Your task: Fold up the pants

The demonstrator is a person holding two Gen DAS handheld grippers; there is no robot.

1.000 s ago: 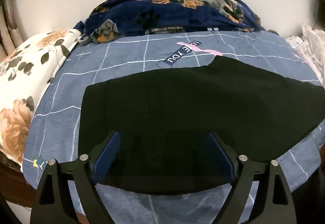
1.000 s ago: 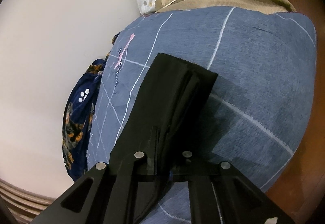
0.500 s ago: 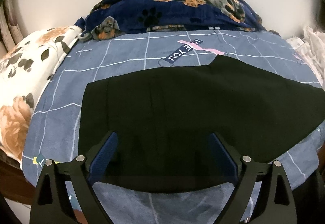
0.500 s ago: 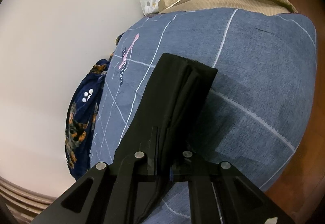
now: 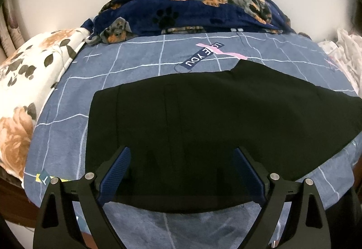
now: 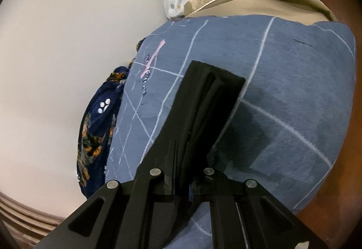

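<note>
here the left gripper (image 5: 181,172) tilts down, fingers wide over black pants (image 5: 203,113) — right gripper (image 6: 181,172) fingers pinch their leg end.

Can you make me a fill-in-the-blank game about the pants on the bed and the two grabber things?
1. The pants are the colour ____.
2. The right gripper is ____ on the pants' cloth.
3. The left gripper has its jaws wide ____ over the pants.
4. The blanket by the wall has pictures of ____ on it.

Missing words: black; shut; open; dogs
</note>
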